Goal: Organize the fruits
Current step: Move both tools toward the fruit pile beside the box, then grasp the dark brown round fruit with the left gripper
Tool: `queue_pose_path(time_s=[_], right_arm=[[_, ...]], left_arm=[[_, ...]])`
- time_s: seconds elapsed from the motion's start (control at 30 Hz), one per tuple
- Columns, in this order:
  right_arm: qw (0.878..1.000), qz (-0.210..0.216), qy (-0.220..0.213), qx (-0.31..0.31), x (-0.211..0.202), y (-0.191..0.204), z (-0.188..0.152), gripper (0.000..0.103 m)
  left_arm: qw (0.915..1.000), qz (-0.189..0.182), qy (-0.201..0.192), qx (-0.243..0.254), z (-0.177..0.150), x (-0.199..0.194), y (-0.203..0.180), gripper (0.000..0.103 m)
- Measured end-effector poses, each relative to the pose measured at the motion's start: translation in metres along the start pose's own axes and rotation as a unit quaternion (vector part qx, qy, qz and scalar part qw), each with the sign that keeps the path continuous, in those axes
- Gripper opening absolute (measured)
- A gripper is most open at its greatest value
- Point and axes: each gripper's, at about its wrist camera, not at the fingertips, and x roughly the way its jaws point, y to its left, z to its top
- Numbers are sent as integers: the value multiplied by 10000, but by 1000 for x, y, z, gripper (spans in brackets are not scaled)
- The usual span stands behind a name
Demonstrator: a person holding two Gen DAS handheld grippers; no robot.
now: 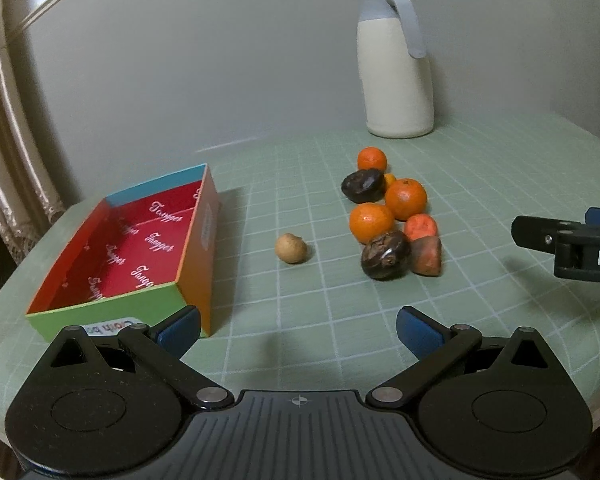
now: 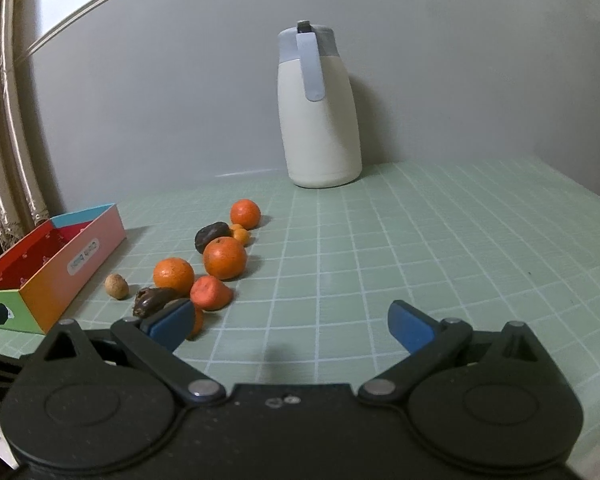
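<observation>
While both tools hover above the green gridded mat (image 1: 340, 304), neither holds anything: the left gripper (image 1: 298, 330) has its blue-padded fingers spread wide with only mat between them, and the right gripper (image 2: 290, 322) is equally wide and empty. Just ahead of the left gripper, slightly left of its centreline, lies a small tan, round, matte-shelled fruit (image 1: 291, 248), alone and probably the easiest first pick: centre the pads on either side of it, descend, and close gently, since a round shell may roll. Ahead and to the right, touching one another, lie two dark wrinkled fruits (image 1: 385, 254), two reddish-orange blunt wedge-shaped pieces (image 1: 421, 227) and several glossy, dimpled oranges (image 1: 370, 222); picking from the pile's edge would disturb its neighbours least. Left of the left gripper sits the open cardboard box (image 1: 198, 236), multicoloured outside, red and printed inside, the likely destination. Farthest, by the wall, stands a smooth cream jug (image 1: 396, 68) with a grey lid.
</observation>
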Motion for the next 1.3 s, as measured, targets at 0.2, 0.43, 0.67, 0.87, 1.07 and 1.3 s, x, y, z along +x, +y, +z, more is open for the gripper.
queue_pose_path(time_s=[0.2,0.43,0.67,0.87,1.07,1.3], right_arm=[[10000,-27,15,81,0,-5,0,103],[9999,-41,25,139,0,-7,1,103],[9998,-49,29,189,1,-11,2,103],[9996,-80,6,280,-2,-16,2,103],[9993,-106,-20,359,-3,-20,3,103],[9988,-63,-90,485,-6,-26,6,103]], left_arm=[[10000,-29,58,28,3,6,-2,103],[9999,-32,86,80,5,9,-4,103],[9997,-67,82,205,10,14,-10,103],[9995,-123,49,287,14,19,-18,103],[9996,5,-17,264,18,27,-18,103],[9998,-99,-89,120,19,36,-18,102]])
